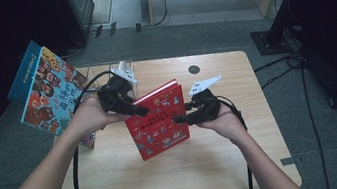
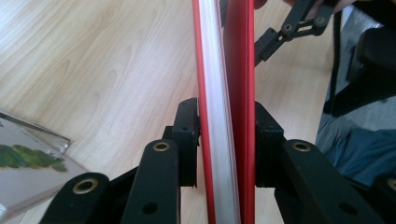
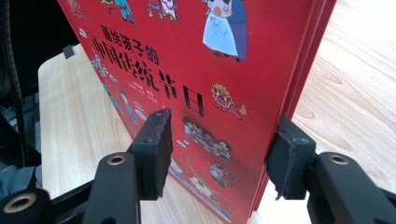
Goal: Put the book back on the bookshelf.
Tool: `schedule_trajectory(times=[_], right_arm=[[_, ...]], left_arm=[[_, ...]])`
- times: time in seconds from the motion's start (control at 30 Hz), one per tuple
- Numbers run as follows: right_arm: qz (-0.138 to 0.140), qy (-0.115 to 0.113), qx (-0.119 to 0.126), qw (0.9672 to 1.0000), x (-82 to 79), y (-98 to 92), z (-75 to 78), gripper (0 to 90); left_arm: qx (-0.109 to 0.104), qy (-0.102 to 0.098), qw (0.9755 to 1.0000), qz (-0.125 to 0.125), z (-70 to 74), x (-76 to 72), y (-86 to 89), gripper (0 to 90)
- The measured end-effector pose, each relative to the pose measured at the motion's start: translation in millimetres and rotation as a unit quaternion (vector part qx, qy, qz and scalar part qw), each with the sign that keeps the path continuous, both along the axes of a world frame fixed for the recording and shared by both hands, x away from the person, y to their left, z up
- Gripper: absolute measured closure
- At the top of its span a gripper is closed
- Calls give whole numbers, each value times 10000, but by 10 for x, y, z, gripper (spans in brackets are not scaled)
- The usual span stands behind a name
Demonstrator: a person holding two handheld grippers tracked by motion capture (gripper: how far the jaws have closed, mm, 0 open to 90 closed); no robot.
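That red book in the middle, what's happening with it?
A person at a wooden table holds a claw tool in each hand. The left claw clamps the red book across its thickness at one edge, keeping it raised and tilted over the tabletop. The right claw is at the book's other edge, one pad in front of the cover and one behind, apparently not pressing. A blue picture book leans at the table's left.

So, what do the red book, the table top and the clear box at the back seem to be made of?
Red book: likely a hardcover, stiff board covers with glossy printed paper; white page edges show between the covers in the left gripper view.
Table top: wood or a wood-look laminate, pale with visible grain and a matte finish.
Clear box: probably acrylic, transparent with bright, straight edges.
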State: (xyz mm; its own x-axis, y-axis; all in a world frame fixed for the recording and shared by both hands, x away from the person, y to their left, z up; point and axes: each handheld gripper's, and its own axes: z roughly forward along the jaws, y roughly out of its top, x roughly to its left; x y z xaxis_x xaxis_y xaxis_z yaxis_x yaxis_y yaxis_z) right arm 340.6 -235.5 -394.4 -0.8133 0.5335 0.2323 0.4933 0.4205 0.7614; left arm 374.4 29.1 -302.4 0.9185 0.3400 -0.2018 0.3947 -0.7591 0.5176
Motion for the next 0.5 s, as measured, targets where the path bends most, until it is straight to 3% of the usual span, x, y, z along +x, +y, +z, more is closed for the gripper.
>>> schedule_trajectory(times=[0.07,0.27,0.37,0.5], right_arm=[[5,-3,2,10000,3,-3,-4,469],[6,-89,-52,9999,-6,-74,-12,467],[-130,-112,-100,9998,-20,-160,-34,465],[-290,-91,-96,9995,-30,-243,-97,464]], left_arm=[[157,32,9999,-36,24,20,-25,714],[365,142,9992,81,64,18,-12,789],[340,345,9985,241,73,28,26,793],[318,402,9979,392,110,10,80,795]])
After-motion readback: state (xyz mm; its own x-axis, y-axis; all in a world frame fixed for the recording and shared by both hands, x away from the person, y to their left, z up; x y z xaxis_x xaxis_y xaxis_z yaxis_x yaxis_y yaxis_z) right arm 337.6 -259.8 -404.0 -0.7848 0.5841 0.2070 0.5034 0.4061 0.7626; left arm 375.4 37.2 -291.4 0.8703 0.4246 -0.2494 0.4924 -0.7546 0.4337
